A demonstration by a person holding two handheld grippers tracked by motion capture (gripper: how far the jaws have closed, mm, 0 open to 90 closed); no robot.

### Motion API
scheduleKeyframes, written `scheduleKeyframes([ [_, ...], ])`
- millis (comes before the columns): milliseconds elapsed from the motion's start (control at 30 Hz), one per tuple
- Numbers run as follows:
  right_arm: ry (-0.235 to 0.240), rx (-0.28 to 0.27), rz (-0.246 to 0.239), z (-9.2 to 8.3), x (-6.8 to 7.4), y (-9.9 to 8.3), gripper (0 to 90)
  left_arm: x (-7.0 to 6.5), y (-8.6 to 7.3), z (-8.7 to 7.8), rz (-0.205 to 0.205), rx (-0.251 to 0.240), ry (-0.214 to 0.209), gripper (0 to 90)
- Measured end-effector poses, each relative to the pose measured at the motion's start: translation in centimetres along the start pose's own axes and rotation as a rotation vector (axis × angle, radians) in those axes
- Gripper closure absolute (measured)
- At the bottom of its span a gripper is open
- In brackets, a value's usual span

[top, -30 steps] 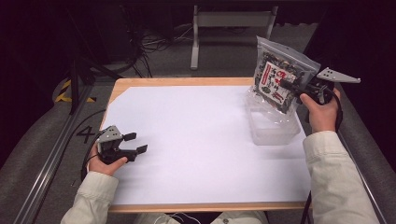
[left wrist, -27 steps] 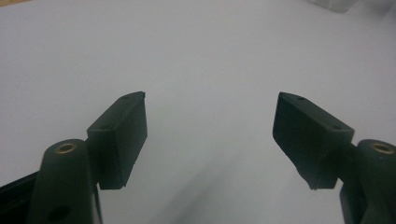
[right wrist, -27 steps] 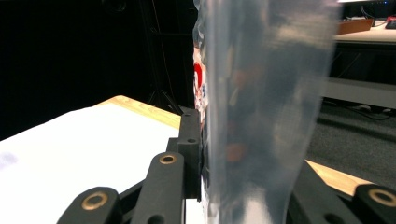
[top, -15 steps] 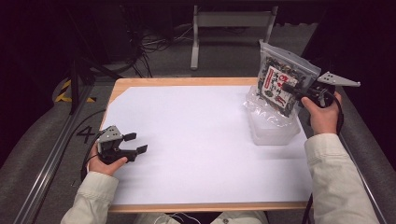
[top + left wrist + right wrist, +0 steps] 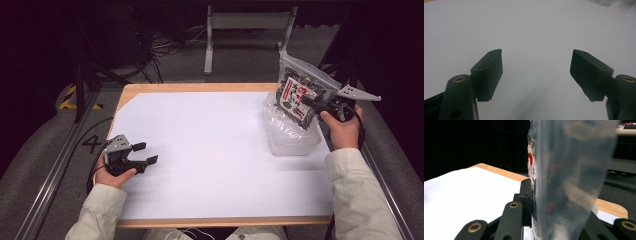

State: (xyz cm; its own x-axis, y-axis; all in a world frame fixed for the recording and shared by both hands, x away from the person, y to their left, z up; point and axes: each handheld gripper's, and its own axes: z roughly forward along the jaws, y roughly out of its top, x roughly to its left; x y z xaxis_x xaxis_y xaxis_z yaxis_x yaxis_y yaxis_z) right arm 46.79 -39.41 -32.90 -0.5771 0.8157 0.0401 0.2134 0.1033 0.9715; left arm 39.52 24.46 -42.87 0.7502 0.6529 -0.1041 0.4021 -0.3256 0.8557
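I see a clear zip-top bag (image 5: 299, 92) holding dark, red-and-white printed packets, upright and slightly tilted, its lower end inside a clear plastic container (image 5: 292, 140) that sits open on the white sheet near the table's right edge. My right gripper (image 5: 311, 102) pinches the bag's side.

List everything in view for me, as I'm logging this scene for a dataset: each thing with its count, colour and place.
zip bag: 1, clear with dark, red and white contents, held upright over the bin at the table's far right
plastic bin: 1, clear, on the white sheet at right
white sheet: 1, white, covering most of the table
table: 1, light wood edge, centre
metal frame: 1, grey, on the floor beyond the table
left gripper: 1, black, jaws open, low over the sheet's near left
right gripper: 1, black, jaws shut on the zip bag
sleeves: 2, cream, from the bottom edge
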Motion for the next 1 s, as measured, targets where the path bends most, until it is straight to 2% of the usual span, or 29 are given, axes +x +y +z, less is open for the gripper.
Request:
scheduleKeyframes([
  [133,0.000,-0.009,-0.002,-0.1,0.0,-0.4,74.7,0.0,0.0,0.0,-0.001,0.002,0.002,27.2],
  [233,-0.001,0.005,-0.011,-0.1,0.1,-0.5,74.7,0.0,0.0,0.0,-0.003,0.002,0.003,27.2],
  [267,-0.003,0.038,-0.037,0.1,0.3,-0.6,74.7,0.0,0.0,0.0,-0.004,0.001,0.003,27.2],
  [333,0.004,0.076,-0.055,0.5,0.5,-0.9,74.7,0.0,0.0,-0.1,-0.005,0.000,0.005,27.2],
  [433,0.006,0.075,-0.058,0.7,0.6,-1.3,74.6,0.0,0.0,-0.1,-0.006,0.002,0.003,27.2],
  [700,-0.007,0.067,-0.029,0.8,0.5,-2.8,74.6,0.0,0.0,0.0,-0.002,0.006,0.006,27.2],
  [1000,-0.024,0.023,0.074,0.3,-0.5,-4.2,74.6,0.0,0.0,-0.1,0.000,0.007,0.007,27.2],
])
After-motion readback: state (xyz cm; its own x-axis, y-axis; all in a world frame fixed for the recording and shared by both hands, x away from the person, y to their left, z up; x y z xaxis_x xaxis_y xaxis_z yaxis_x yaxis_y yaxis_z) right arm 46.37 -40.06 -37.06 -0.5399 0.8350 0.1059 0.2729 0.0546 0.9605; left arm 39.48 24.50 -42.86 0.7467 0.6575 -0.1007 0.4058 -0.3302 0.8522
